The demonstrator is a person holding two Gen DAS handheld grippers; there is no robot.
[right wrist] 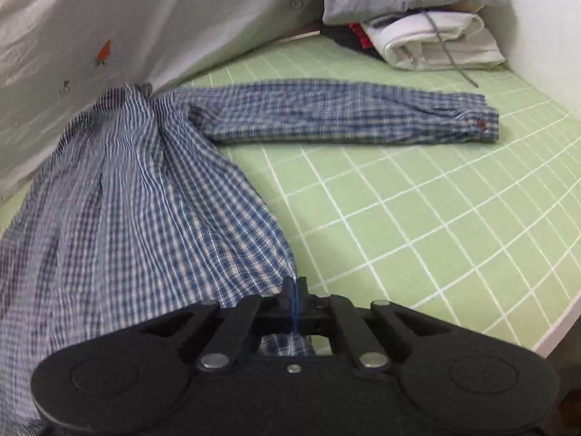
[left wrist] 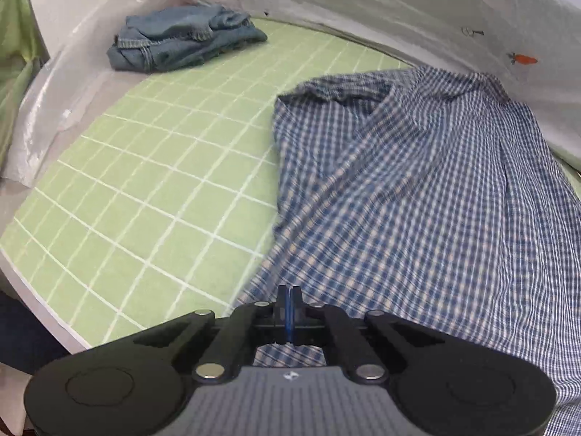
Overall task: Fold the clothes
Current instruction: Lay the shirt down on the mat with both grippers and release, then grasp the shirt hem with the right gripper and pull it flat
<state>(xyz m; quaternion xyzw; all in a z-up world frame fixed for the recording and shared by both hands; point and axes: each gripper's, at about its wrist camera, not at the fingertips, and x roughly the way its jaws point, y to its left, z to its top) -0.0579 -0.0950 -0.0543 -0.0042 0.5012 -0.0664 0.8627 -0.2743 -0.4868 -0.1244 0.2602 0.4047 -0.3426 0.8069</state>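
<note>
Both tongs are clamped on the shirt (left wrist: 417,189): the left tongs (left wrist: 289,299) pinch its near hem at one corner, the right tongs (right wrist: 296,290) pinch the near hem at the other, with checked cloth showing between and behind the shut fingers in each wrist view. That shirt, blue and white check, lies spread on the green grid mat (left wrist: 152,181), its collar end up against the white sheet (left wrist: 399,7) at the far side. One sleeve (right wrist: 348,112) stretches flat on the mat, out to the right of the shirt, cuff button showing; the other sleeve seems tucked in along the shirt's left edge, though blur makes that hard to be sure of. Left of the shirt and well apart from it, by the far corner, sits a denim bundle (left wrist: 181,40), roughly folded. Right of the shirt, beyond the sleeve, a pile of clothes (right wrist: 432,36) rests at the far edge, some of it folded. By my reading the shirt is not folded: the body is open and one sleeve is out. Lifted hem corners fit either spreading it flat or bringing the hem toward the collar; which, I cannot tell.
</note>
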